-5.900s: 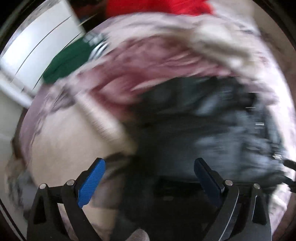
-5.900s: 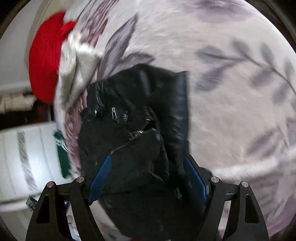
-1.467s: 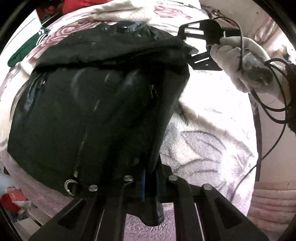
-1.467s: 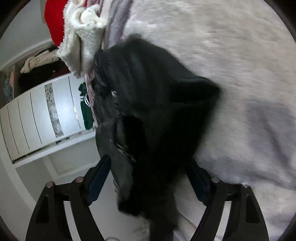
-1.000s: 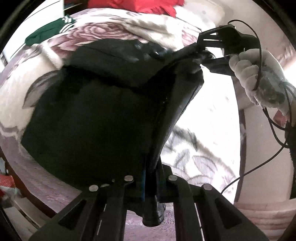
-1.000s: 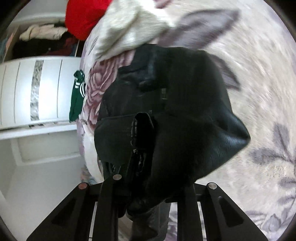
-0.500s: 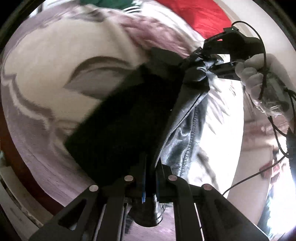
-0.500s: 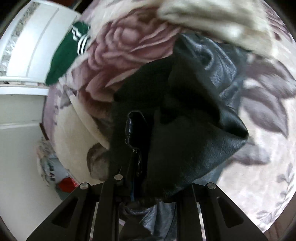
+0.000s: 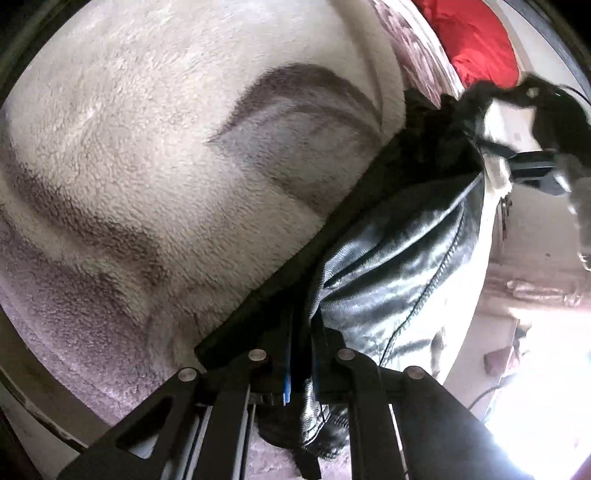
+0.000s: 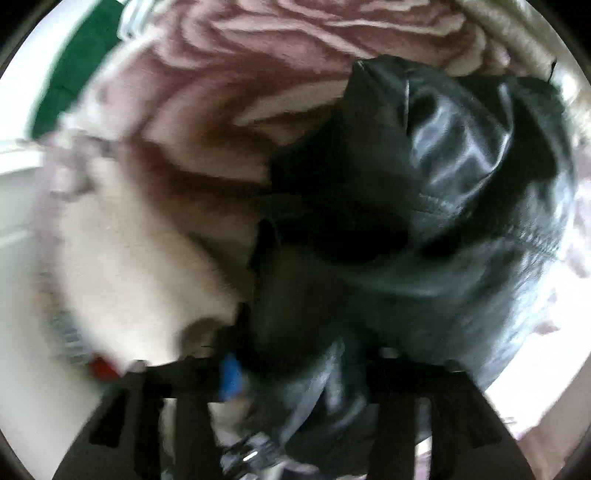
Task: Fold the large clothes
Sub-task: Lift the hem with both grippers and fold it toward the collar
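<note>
A black leather jacket [image 9: 399, 266] hangs bunched over a fleece blanket [image 9: 147, 166] with grey leaf and pink rose patterns. My left gripper [image 9: 299, 332] is shut on a folded edge of the jacket, the leather pinched between its blue pads. At the upper right of the left wrist view, the right gripper [image 9: 535, 166] is at the jacket's far end. The right wrist view is blurred. There the jacket [image 10: 443, 184] fills the right side, and my right gripper [image 10: 306, 369] is opening, with leather lying loosely between its spread jaws.
A red garment [image 9: 476, 44] lies at the blanket's far end. A green garment with white stripes [image 10: 74, 74] sits at the blanket's edge near white furniture [image 10: 14, 206]. A cream cloth [image 10: 517, 33] lies beyond the jacket. The blanket [image 10: 147, 240] spreads left of the jacket.
Both grippers have swung the jacket sideways and lower over the blanket. The right jaws, clamped on leather before, have spread apart. The left stays clamped.
</note>
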Demonstrator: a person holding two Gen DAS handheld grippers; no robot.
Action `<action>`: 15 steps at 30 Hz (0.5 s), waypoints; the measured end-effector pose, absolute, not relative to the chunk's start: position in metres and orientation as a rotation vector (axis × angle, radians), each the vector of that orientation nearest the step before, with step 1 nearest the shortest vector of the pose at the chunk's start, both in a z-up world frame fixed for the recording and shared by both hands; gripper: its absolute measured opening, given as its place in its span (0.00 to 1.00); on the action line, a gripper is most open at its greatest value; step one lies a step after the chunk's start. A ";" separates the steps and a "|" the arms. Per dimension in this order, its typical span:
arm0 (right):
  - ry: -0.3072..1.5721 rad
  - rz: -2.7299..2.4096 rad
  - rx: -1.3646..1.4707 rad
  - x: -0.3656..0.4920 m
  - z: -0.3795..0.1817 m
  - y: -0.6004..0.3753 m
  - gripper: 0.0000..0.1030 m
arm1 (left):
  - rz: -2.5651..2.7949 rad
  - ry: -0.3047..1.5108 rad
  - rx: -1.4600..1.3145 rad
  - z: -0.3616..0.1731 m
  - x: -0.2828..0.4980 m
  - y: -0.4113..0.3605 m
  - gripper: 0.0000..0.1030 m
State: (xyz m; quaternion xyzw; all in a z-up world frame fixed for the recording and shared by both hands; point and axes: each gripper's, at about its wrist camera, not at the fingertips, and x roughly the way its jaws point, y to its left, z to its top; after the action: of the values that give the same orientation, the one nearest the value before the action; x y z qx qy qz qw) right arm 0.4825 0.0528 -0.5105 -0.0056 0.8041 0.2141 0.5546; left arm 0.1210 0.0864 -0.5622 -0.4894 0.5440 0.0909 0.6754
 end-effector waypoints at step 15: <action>1.792 0.572 0.394 0.506 -0.556 0.011 0.49 | 0.116 1.294 -1.069 -0.543 0.129 0.100 0.16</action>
State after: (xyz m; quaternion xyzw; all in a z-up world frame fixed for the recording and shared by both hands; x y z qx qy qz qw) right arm 0.5060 0.0107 -0.5559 0.1679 0.7644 0.2441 0.5727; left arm 0.1287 0.0999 -0.5433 -0.4736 0.5734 0.0513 0.6665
